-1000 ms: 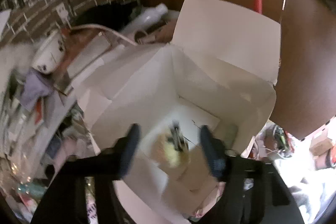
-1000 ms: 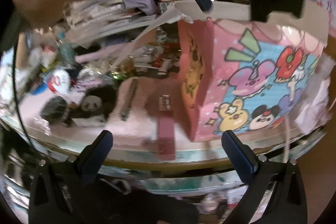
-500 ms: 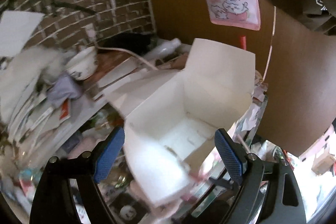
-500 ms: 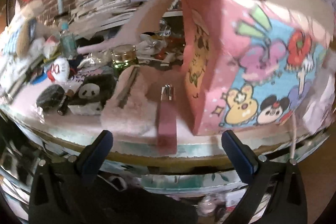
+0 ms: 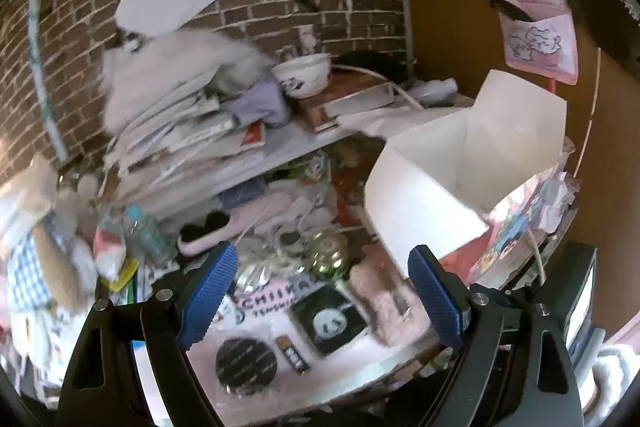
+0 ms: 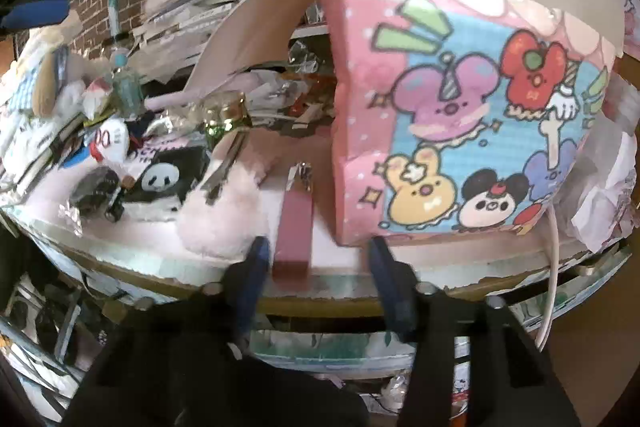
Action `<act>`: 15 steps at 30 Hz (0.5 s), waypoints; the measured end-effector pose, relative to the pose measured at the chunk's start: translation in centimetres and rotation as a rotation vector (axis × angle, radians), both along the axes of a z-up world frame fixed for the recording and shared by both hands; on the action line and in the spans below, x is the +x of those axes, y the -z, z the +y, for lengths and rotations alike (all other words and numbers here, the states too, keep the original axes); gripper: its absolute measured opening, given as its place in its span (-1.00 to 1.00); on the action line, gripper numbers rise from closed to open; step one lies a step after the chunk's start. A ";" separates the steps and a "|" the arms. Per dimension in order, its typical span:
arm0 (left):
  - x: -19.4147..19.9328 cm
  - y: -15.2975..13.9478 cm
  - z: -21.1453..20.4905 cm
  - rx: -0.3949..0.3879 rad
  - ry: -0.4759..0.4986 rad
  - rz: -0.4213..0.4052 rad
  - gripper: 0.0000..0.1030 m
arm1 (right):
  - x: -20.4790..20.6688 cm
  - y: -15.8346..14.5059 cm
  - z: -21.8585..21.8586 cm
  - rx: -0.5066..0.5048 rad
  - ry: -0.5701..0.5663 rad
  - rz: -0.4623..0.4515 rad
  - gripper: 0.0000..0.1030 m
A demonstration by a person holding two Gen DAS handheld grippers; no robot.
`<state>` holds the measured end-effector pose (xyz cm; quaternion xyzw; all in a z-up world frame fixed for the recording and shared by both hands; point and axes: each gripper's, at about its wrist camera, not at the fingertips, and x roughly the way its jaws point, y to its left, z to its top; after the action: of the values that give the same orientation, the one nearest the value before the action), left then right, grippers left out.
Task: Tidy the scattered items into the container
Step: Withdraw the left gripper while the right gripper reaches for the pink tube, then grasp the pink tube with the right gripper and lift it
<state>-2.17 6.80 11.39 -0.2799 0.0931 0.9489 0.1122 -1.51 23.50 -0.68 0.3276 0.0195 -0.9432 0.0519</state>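
The container, a pink cartoon-printed box (image 6: 460, 131) with a white inside (image 5: 460, 167), stands open on the right of the table. My left gripper (image 5: 322, 295) is open and empty, hanging above a black panda card (image 5: 328, 323), a round black disc (image 5: 246, 367), a small dark tube (image 5: 292, 349) and a pink fluffy piece (image 5: 380, 291). My right gripper (image 6: 318, 289) is at the table's front edge, its jaws partly drawn in on either side of the near end of a pink strap (image 6: 294, 223) with a metal clip, without touching it.
Stacked papers, a bowl (image 5: 304, 77) and a white furry heap (image 5: 176, 67) fill the shelf against the brick wall. A green-gold jar (image 5: 328, 255), a small bottle (image 5: 144, 227) and wrappers crowd the table's back. A white cable (image 6: 552, 267) hangs off the right edge.
My left gripper has come up out of the box, leaving a yellowish item inside, and opened wide over the table. My right gripper's fingers have drawn closer together around the pink strap's end.
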 end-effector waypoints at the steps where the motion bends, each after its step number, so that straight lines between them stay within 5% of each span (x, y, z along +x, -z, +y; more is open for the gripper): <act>1: 0.1 0.5 -0.4 0.013 -0.004 -0.010 0.66 | 0.0 0.1 -0.1 0.005 -0.003 0.000 -0.31; 6: 0.0 2.1 -1.2 0.048 -0.018 -0.043 0.66 | 0.2 0.4 -0.5 -0.003 -0.025 0.012 -0.70; 15: -0.2 3.4 -1.1 0.080 0.002 -0.078 0.66 | -0.1 0.5 -1.7 -0.004 -0.043 0.024 -0.69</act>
<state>-2.38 5.67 7.95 -0.3120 0.0507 0.9401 0.1279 -1.58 21.80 -1.16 0.3155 0.0252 -0.9458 0.0724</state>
